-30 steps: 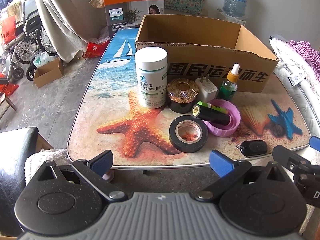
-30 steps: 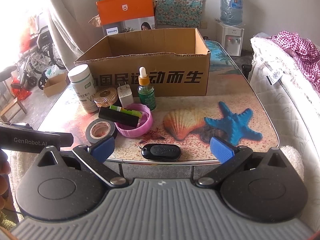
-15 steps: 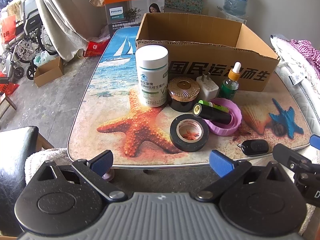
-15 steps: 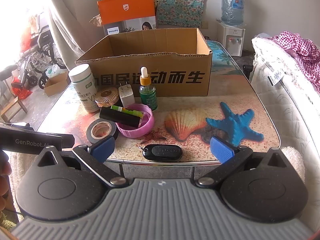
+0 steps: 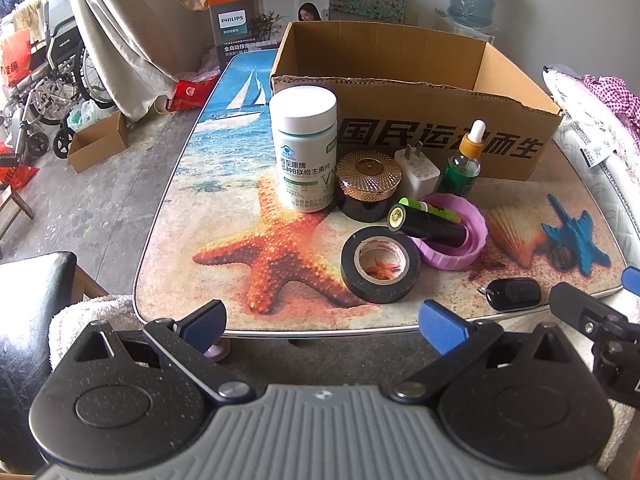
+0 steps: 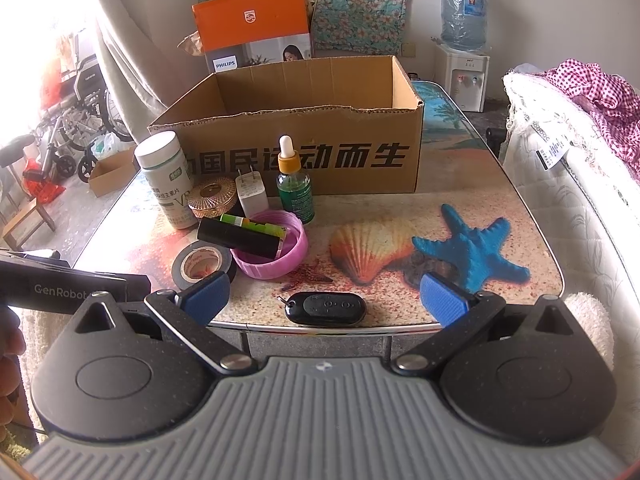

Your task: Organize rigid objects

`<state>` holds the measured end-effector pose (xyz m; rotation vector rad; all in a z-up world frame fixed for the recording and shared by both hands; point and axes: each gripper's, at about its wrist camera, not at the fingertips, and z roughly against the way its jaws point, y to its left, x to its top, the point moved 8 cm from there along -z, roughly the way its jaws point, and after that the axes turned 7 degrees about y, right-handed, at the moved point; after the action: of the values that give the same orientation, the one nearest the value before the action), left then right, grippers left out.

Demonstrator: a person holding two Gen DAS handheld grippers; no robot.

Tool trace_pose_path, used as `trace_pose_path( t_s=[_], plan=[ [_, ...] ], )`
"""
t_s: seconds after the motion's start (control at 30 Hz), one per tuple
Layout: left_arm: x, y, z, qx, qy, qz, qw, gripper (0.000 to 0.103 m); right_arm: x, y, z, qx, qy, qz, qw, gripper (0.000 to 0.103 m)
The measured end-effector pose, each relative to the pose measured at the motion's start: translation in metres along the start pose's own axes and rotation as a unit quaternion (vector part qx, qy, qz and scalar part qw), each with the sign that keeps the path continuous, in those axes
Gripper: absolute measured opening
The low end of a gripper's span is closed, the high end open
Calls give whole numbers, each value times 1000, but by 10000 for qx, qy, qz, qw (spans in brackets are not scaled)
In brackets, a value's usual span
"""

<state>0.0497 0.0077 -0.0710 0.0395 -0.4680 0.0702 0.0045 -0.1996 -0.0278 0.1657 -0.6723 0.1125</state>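
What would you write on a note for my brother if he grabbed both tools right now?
Left tool: open, empty, hovering at the table's near edge.
Right tool: open, empty, just above the black key fob.
Cardboard box: looks empty as far as its inside shows.
On the table in front of the box: white pill bottle, gold-lidded jar, white charger plug, green dropper bottle, black tape roll, pink lid with a black tube lying across it.
Done: nothing yet.
Left: all of it.
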Motion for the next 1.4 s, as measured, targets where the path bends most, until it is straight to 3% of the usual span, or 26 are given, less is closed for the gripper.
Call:
trace_pose_path(
  t_s=[0.17, 0.37, 0.5, 0.63, 0.77, 0.9, 0.97, 1.03, 1.2, 1.4],
  plan=[
    [1, -4, -4, -27, 28, -87, 10000, 103, -1, -2, -2, 36, -9, -65, 10000, 102],
    [3, -24, 1, -409, -197, -580, 9973, 103, -5, -16, 4, 100, -8, -193, 9998, 102],
    [3, -48, 2, -713, -347, -1169, 9900, 103, -11, -36, 5, 335, 104, -553, 9978, 101],
    [-2, -78, 1, -856, -482, -1889, 9771, 97, -14, -52, -3, 818, 363, -1101, 9899, 90],
    [-5, -104, 1, -1137, -413, -2356, 9643, 86, -18, -60, -19, 1566, 733, -1875, 9669, 77],
    [-6, -125, -3, -1284, -380, -2740, 9524, 65, -23, -66, -38, 2297, 1085, -2718, 9282, 64],
    [-7, -134, -6, -1342, -324, -2917, 9465, 56, -25, -68, -49, 2545, 1248, -3094, 9077, 57],
    [-8, -141, -11, -1368, -260, -3056, 9419, 41, -28, -70, -58, 2669, 1389, -3370, 8921, 49],
    [-7, -151, -24, -1408, -105, -3284, 9339, 26, -26, -70, -68, 2808, 1442, -3594, 8782, 44],
    [-5, -158, -33, -1430, -89, -3403, 9293, 28, -29, -77, -79, 2869, 1543, -3894, 8615, 43]
  ],
)
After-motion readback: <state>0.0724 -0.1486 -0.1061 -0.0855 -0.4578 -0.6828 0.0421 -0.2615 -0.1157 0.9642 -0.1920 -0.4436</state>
